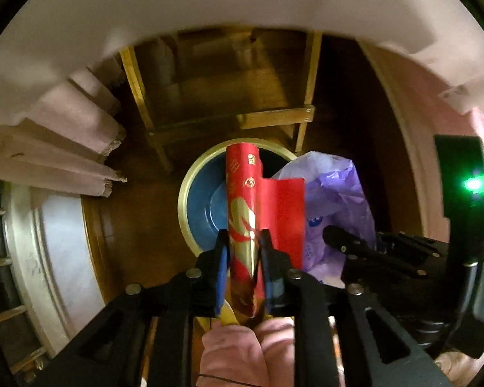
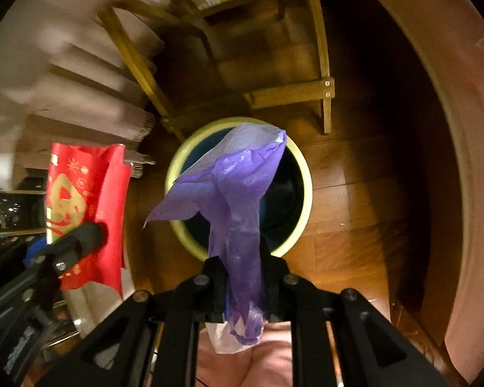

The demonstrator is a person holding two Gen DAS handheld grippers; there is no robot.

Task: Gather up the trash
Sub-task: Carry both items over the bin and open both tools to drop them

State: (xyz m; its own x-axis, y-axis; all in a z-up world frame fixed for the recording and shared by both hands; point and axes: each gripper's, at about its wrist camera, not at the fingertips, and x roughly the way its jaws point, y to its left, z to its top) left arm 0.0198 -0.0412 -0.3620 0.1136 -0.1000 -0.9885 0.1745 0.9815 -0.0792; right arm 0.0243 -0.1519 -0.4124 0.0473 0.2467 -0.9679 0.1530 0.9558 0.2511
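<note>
Left wrist view: we pinch a red wrapper [image 1: 242, 213] in the left gripper [image 1: 244, 242] and a purple bag [image 2: 238, 206] in the right gripper [image 2: 244, 267], both hanging above the bin [image 2: 301, 174], so we should centre each over its mouth before spreading the jaws.

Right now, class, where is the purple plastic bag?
The purple plastic bag hangs pinched in the right hand-held gripper, directly above the round bin on the wooden floor, with the red packet to its left.
</note>
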